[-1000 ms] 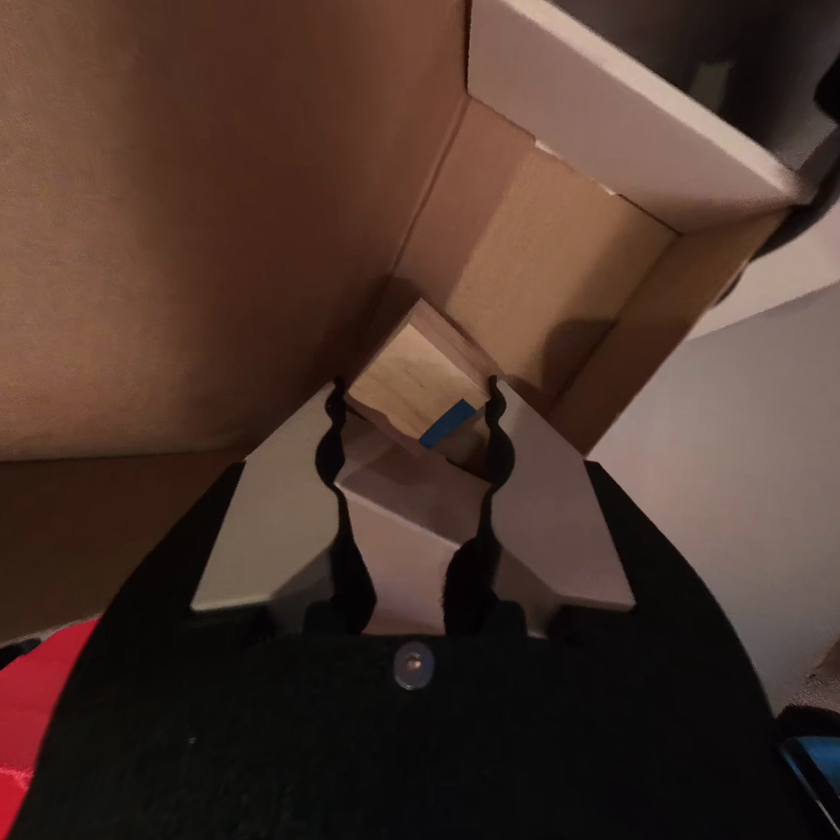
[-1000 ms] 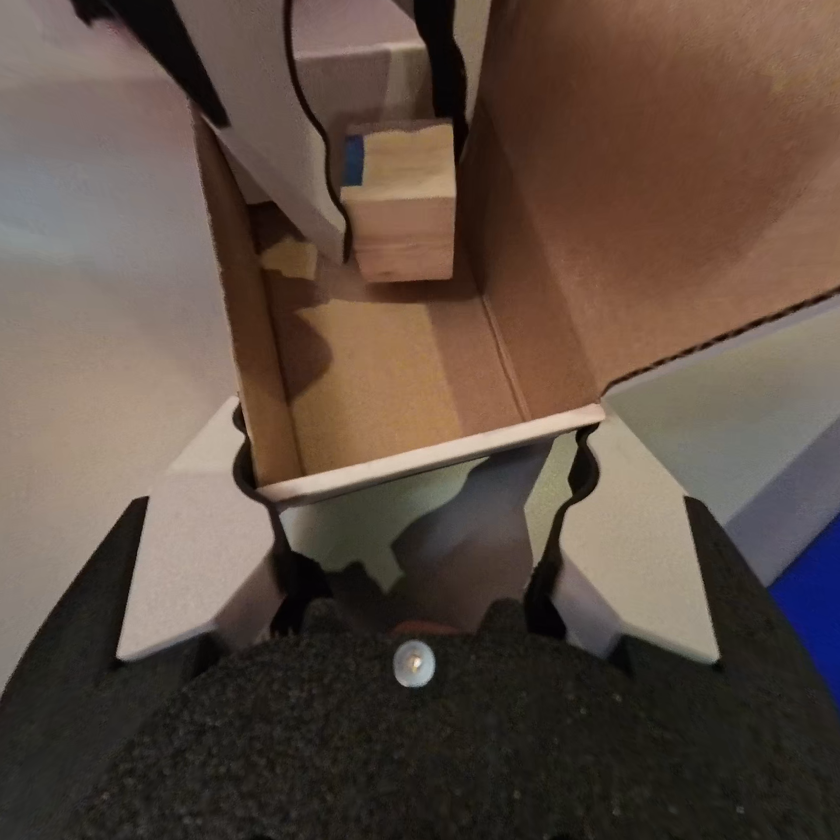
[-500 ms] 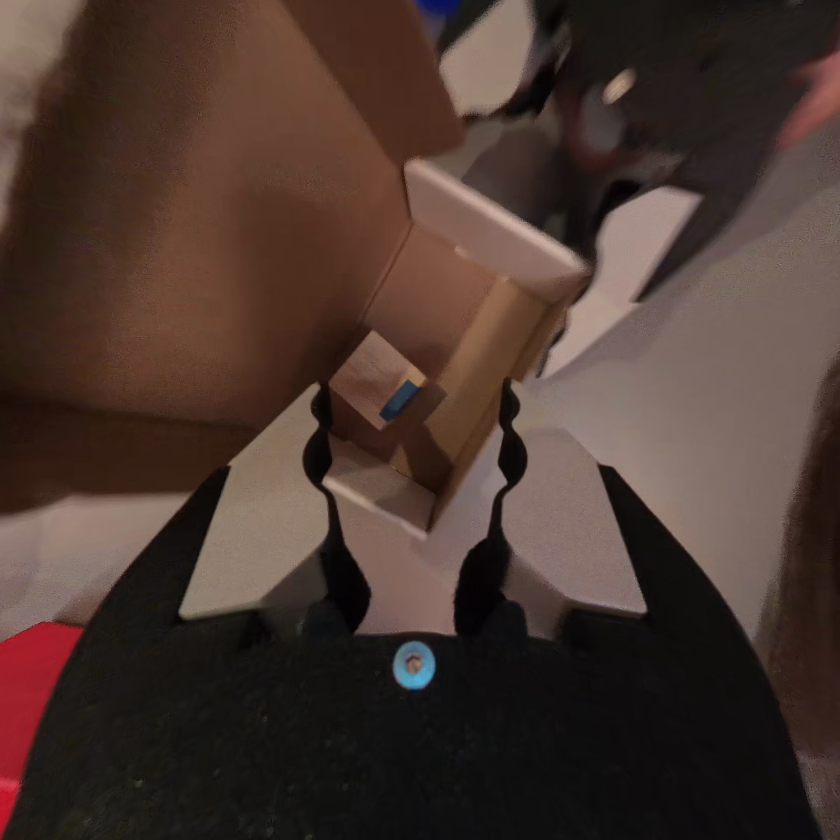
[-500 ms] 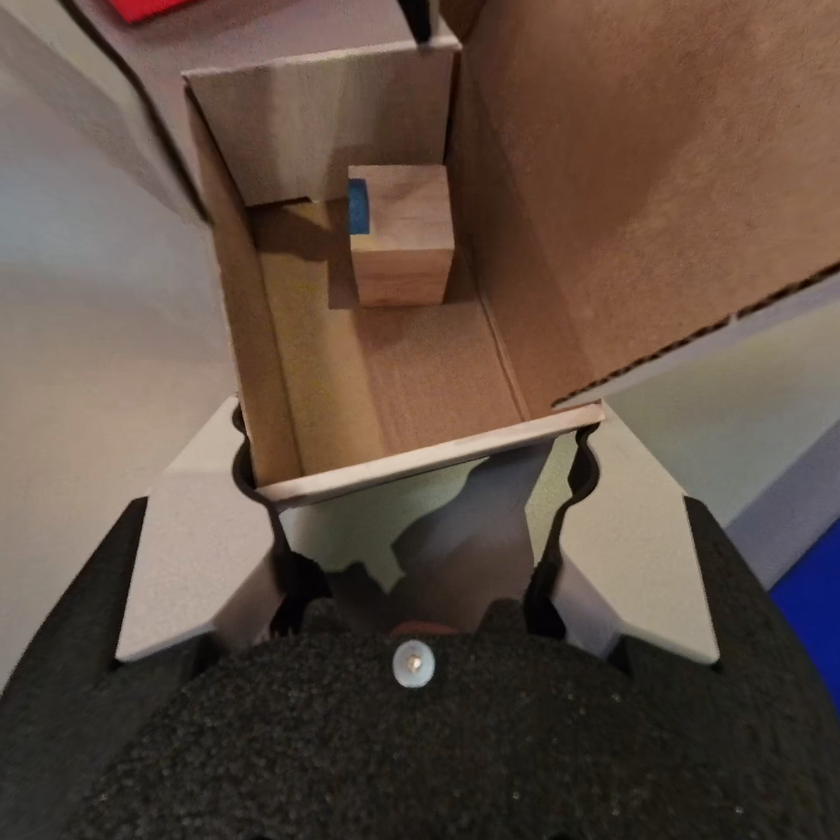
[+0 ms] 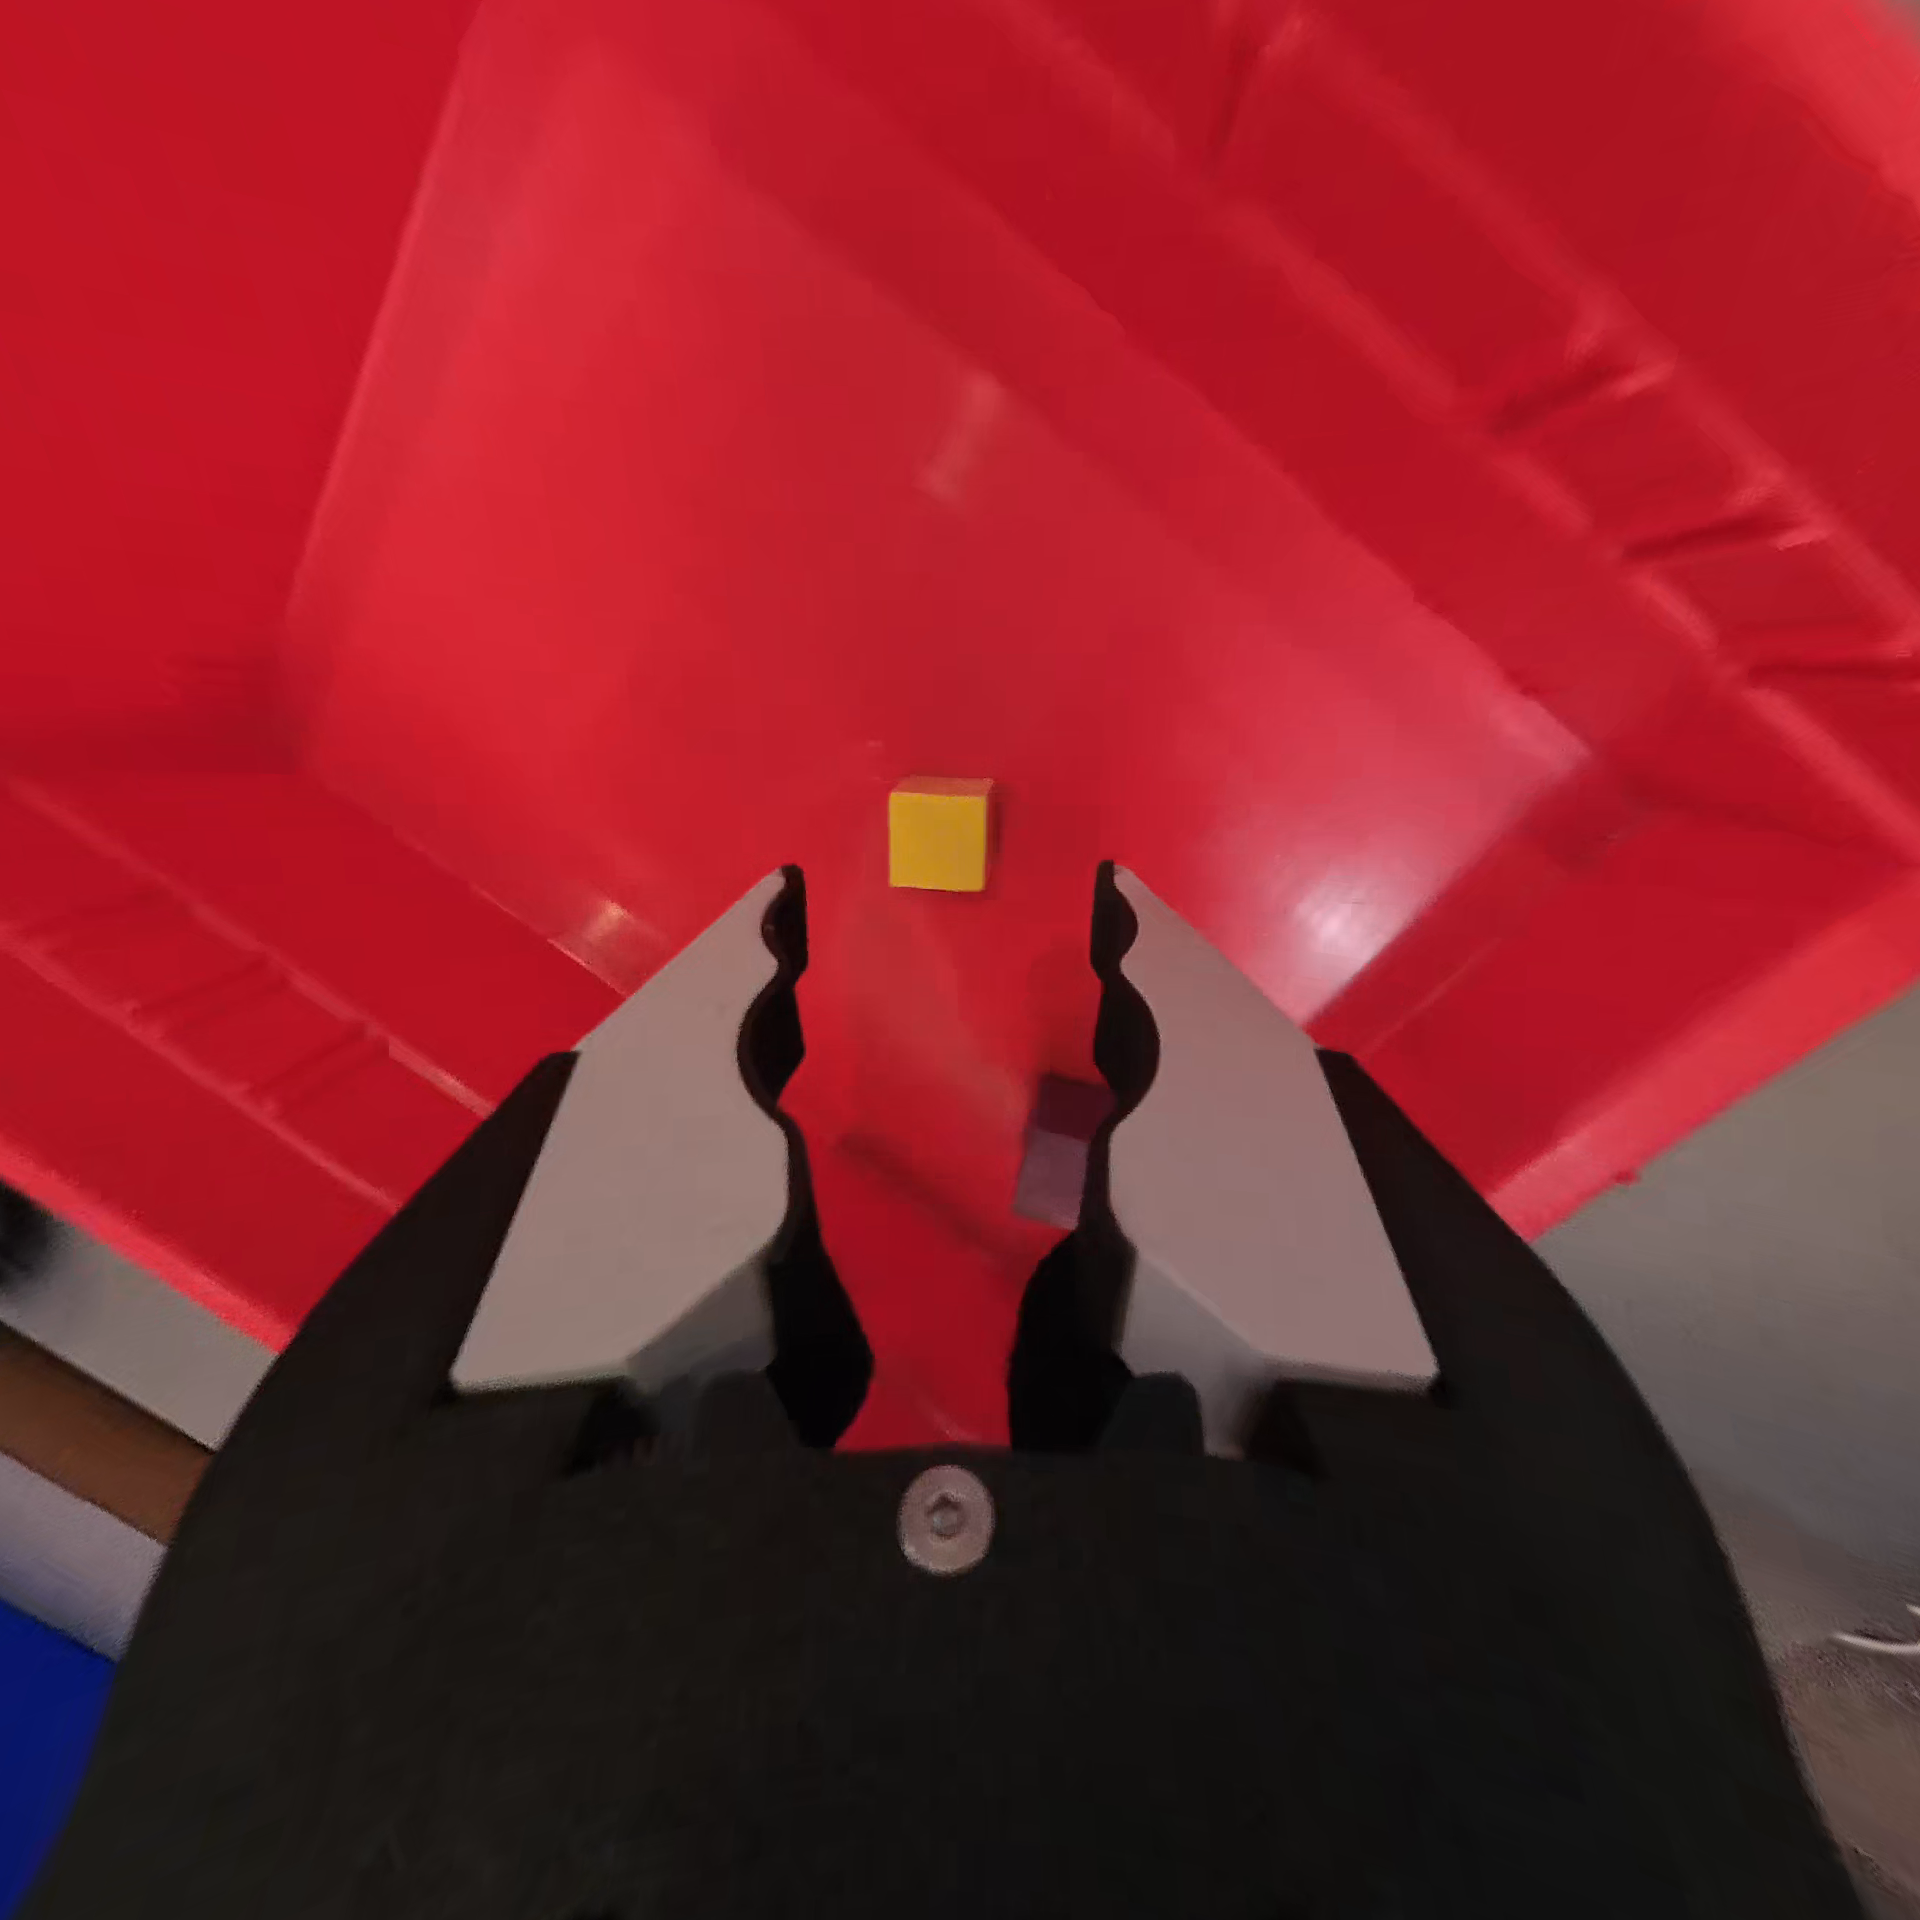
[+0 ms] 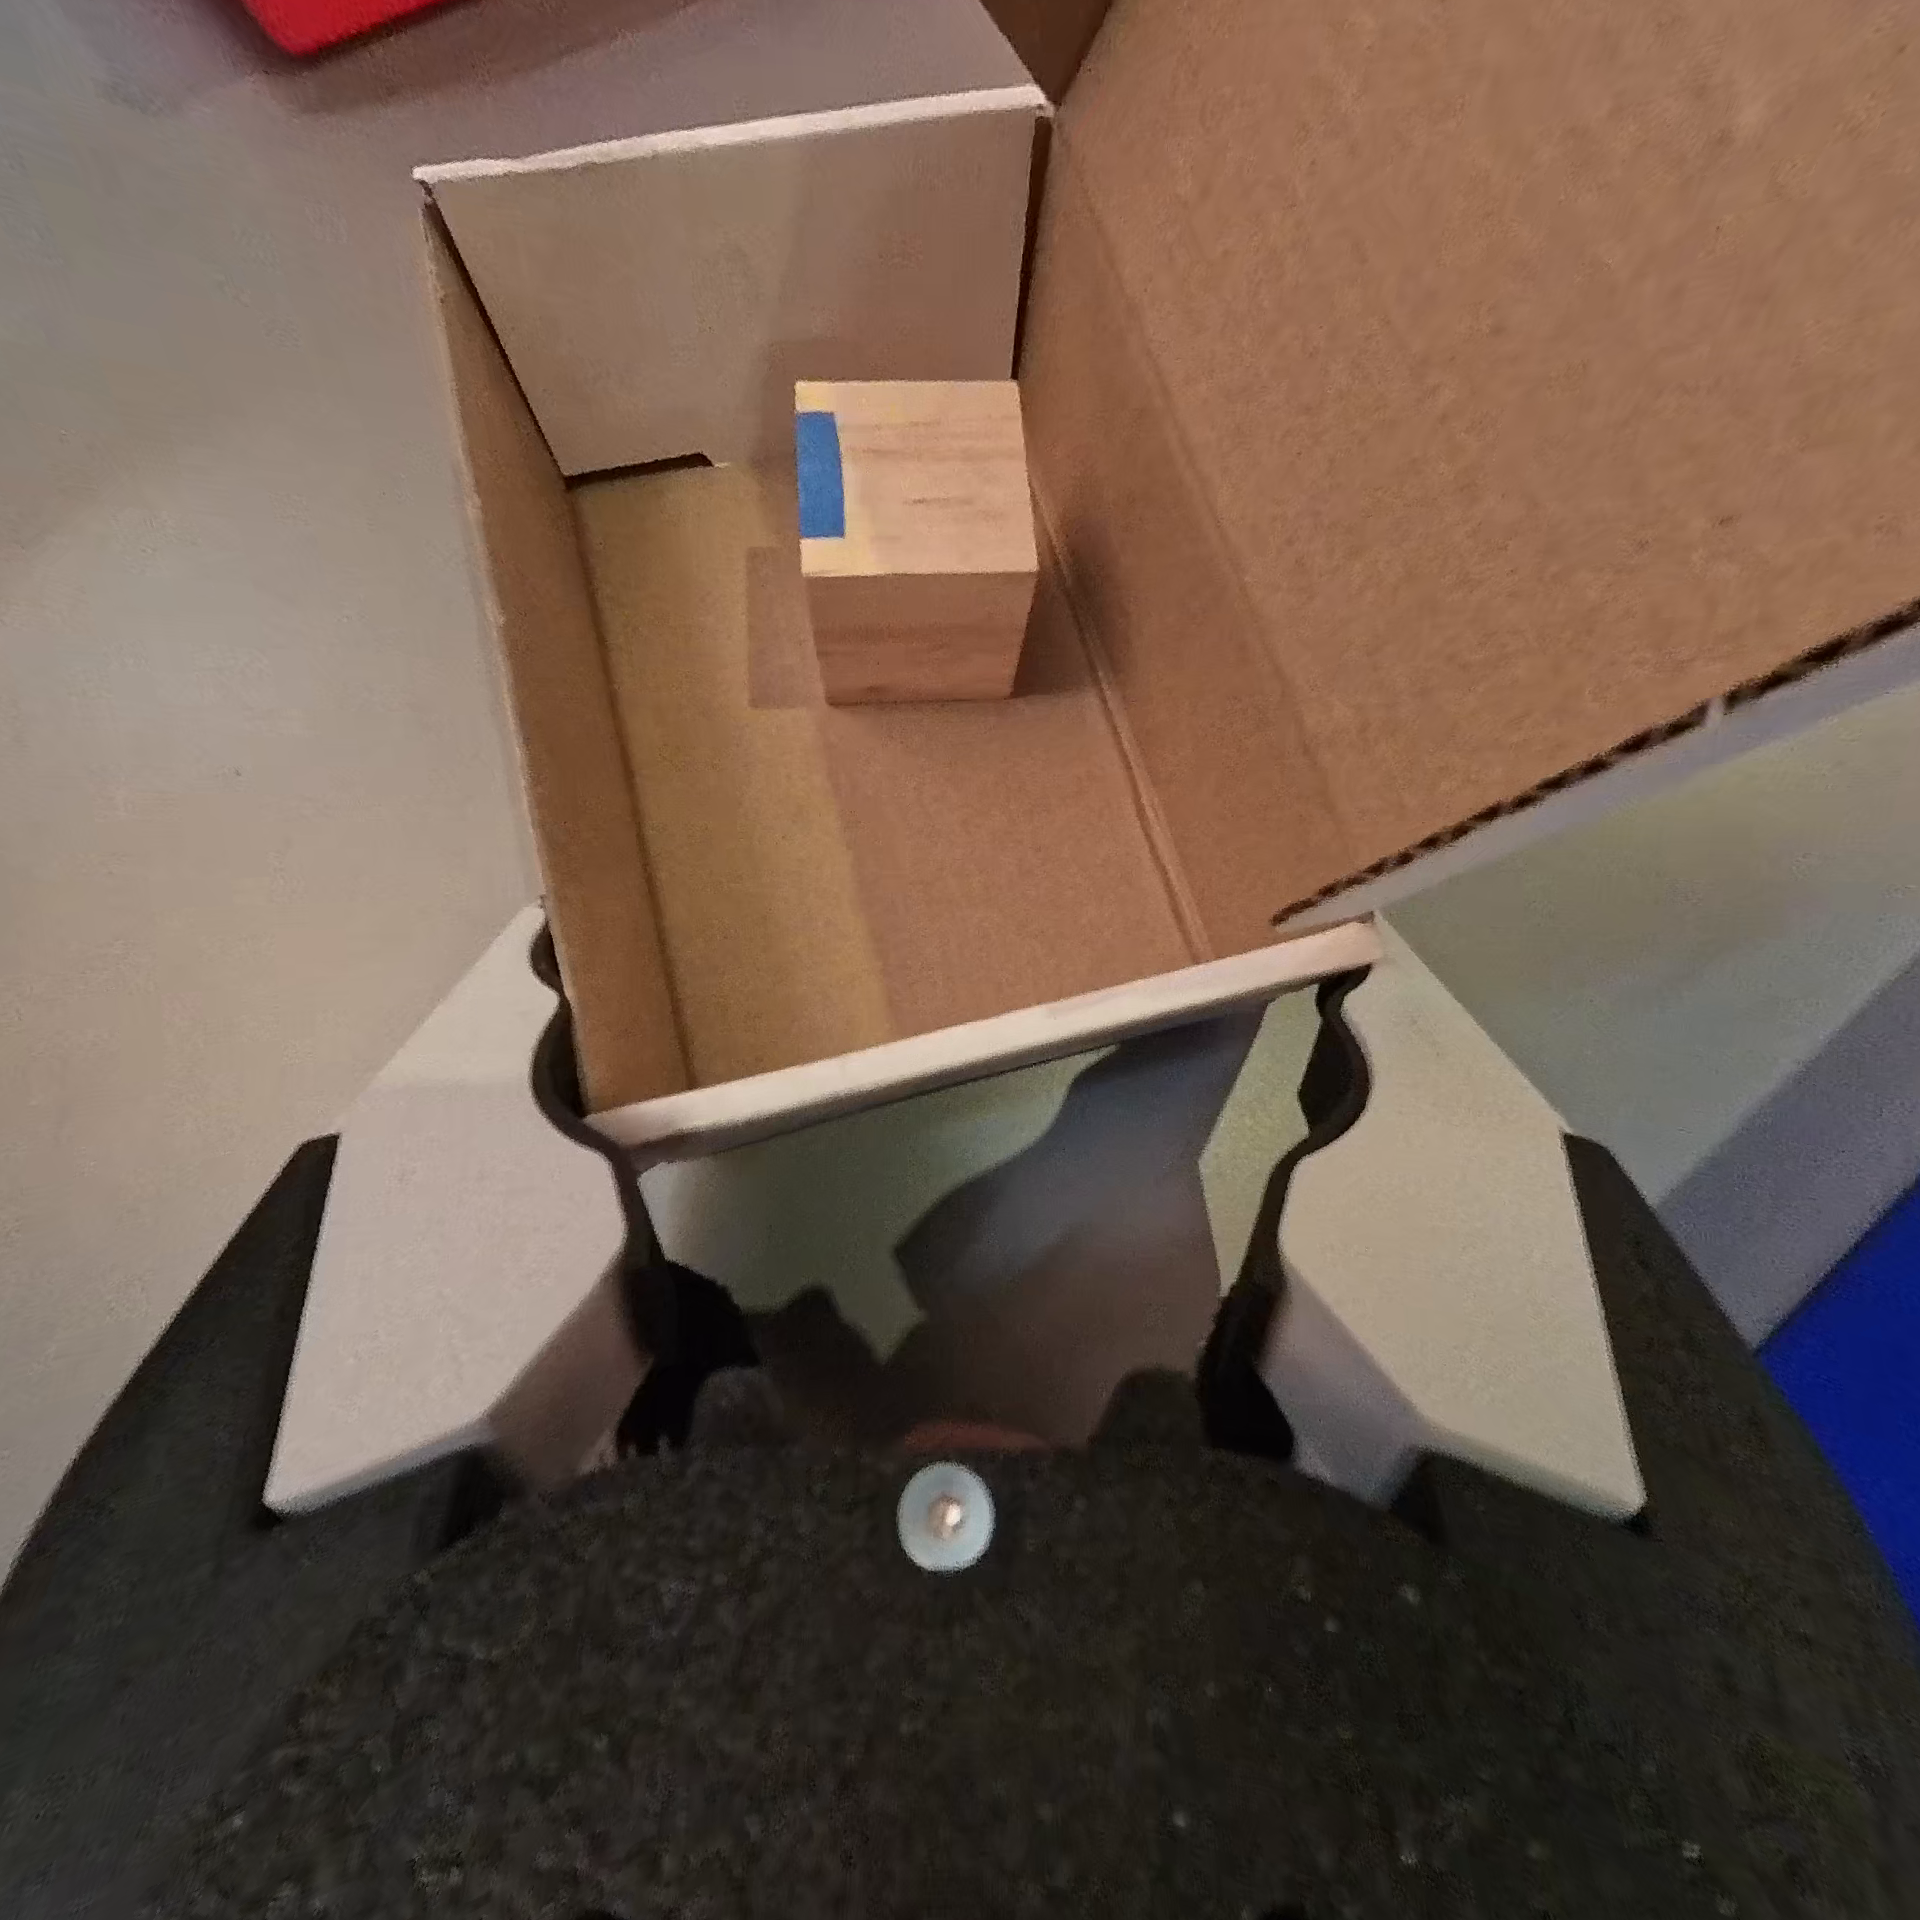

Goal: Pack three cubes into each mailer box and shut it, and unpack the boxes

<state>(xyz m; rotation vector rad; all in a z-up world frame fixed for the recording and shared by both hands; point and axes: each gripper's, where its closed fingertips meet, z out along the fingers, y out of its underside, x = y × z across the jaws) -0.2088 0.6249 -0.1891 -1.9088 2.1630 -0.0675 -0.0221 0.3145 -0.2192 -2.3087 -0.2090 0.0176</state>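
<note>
My left gripper (image 5: 945, 883) is open and empty above a red bin (image 5: 727, 416). A yellow cube (image 5: 938, 836) lies on the bin floor just past the fingertips. A dark purple cube (image 5: 1060, 1148) lies next to the right finger. My right gripper (image 6: 956, 935) clasps the near end of an open mailer box (image 6: 727, 312), one finger on each side wall. A wooden cube (image 6: 925, 499) with a strip of blue tape stands in the far right corner of the box. The brown lid (image 6: 1455, 416) stands up on the right.
The box rests on a grey table (image 6: 208, 623). A corner of the red bin (image 6: 312, 21) shows at the top left of the right wrist view. A blue object (image 6: 1860, 1403) lies to the lower right, and a blue patch (image 5: 42, 1714) to the left gripper's lower left. Some 40 cm of space lies between my two pairs of fingers. From my left tips it is roughly 6 cm to the dark purple cube (image 5: 1060, 1148); from my right, 35 cm.
My left gripper let go of the wooden cube inside the box, drew out and swung over to the red bin. The right gripper has kept its hold on the box end.
</note>
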